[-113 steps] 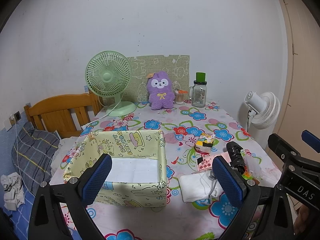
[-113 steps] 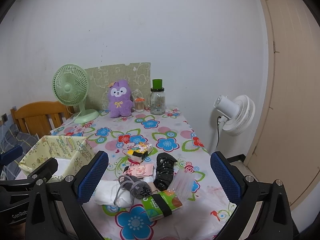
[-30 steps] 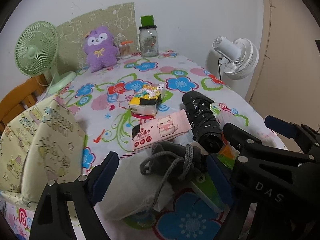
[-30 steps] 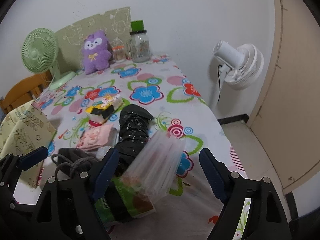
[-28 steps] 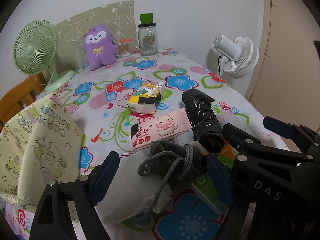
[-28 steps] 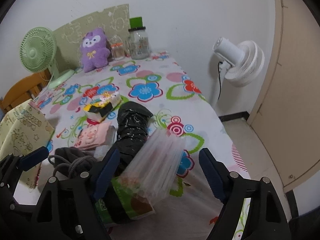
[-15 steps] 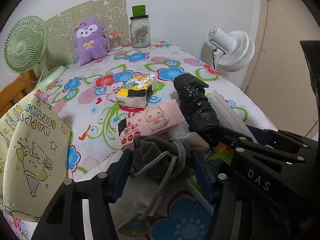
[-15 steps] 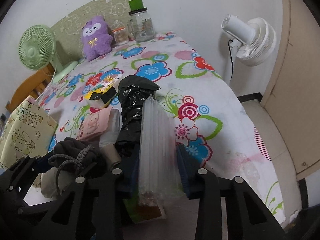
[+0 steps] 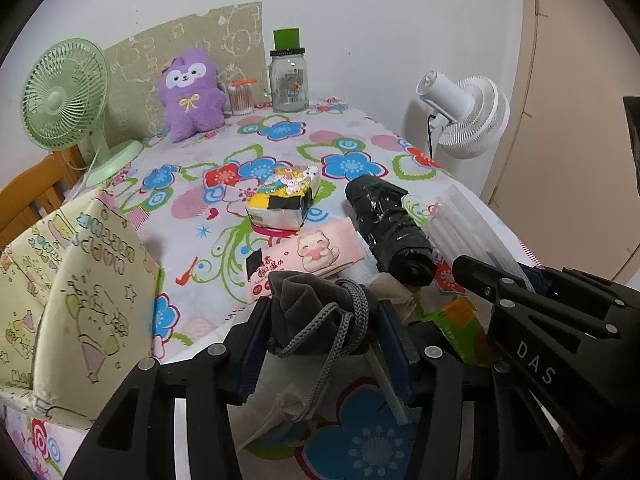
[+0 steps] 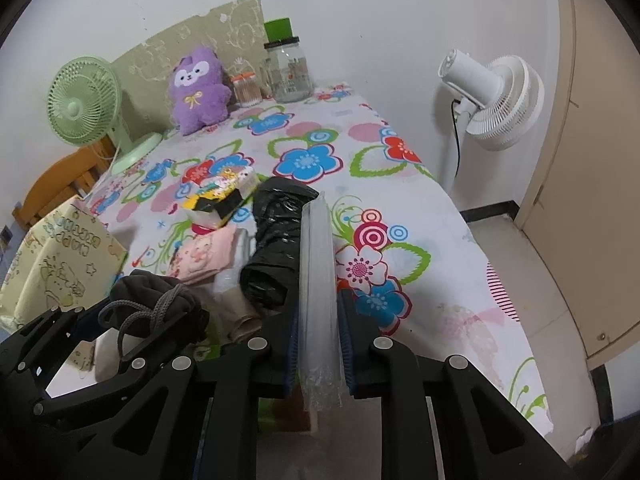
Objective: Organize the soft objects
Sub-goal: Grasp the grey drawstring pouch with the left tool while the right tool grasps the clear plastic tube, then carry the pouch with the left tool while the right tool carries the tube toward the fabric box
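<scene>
Left wrist view: left gripper clamped on a grey drawstring pouch, blue pads pressed to both its sides, cord hanging down at the near edge of the bench. Just beyond the pouch lies a pink tissue pack, and farther off a yellow-black tissue pack. A black plastic roll sits right of the pink pack. A yellow cartoon box stands at near left. White cloth lies under the pouch. Far end has a purple plush, glass jar and green fan.

Right wrist view: right gripper closed tight on a clear plastic bag pack, which stands on edge between the pads and points away along the bench. The black roll touches the pack's left side. The pouch shows at near left in the left gripper. A white fan stands off the bench's right edge.
</scene>
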